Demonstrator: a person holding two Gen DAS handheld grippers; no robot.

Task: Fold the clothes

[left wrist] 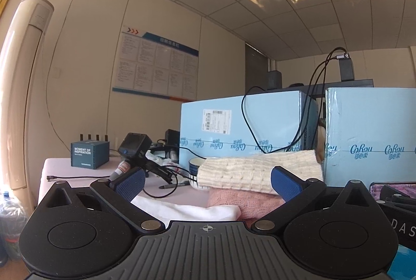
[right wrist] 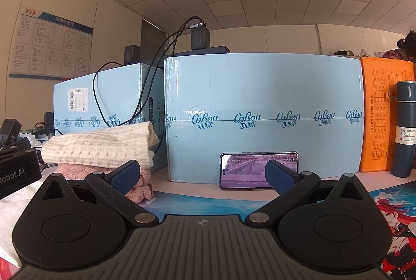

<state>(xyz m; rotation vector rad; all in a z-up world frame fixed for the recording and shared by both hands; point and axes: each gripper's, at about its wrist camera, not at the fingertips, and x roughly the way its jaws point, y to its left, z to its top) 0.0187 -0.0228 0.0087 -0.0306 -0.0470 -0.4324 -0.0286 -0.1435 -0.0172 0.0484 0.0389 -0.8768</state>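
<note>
A folded cream knit sweater (left wrist: 257, 170) lies on top of a folded pink knit sweater (left wrist: 244, 202); the stack also shows in the right wrist view, cream (right wrist: 104, 147) over pink (right wrist: 140, 186). A flat white garment (left wrist: 187, 209) lies on the table in front of the stack, and it shows at the left edge of the right wrist view (right wrist: 15, 222). My left gripper (left wrist: 206, 183) is open and empty, just short of the stack. My right gripper (right wrist: 201, 176) is open and empty, to the right of the stack.
Two light blue cartons (right wrist: 262, 113) stand behind the stack, with cables over them. A phone (right wrist: 257, 170) leans on the right carton. A flask (right wrist: 404, 129) and an orange box (right wrist: 379, 113) stand right. A bowl (left wrist: 195, 168), camera (left wrist: 135, 147), marker and dark box (left wrist: 89, 153) sit left.
</note>
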